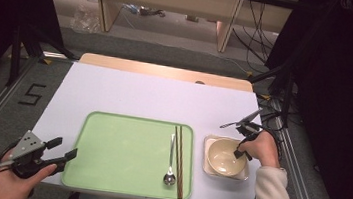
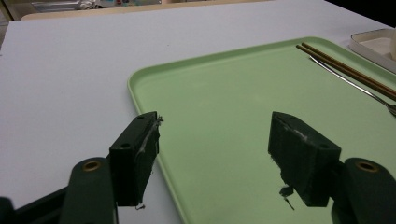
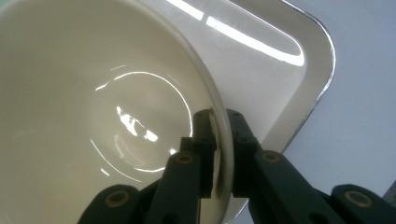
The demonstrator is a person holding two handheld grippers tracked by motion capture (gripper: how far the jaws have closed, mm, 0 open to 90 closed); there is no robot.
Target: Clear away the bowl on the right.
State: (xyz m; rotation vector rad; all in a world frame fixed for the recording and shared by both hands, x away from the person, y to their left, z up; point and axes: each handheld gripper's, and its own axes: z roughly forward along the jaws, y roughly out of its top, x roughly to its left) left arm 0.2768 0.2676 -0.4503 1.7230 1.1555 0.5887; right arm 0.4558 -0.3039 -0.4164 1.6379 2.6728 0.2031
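R gripper (image 3: 220,140), hand bent down from 5 o'clock, pinched the bowl (image 3: 93,116) rim on its square dish (image 3: 280,79); L gripper (image 2: 212,158) gaped wide, empty, at the tray (image 2: 224,93) edge.

High view overhead, facing forward; gripper views close, low; shared: tray (image 1: 109,142).

White table (image 1: 130,91) – bearing green tray (image 1: 118,148) (left), square plate (image 1: 209,143).
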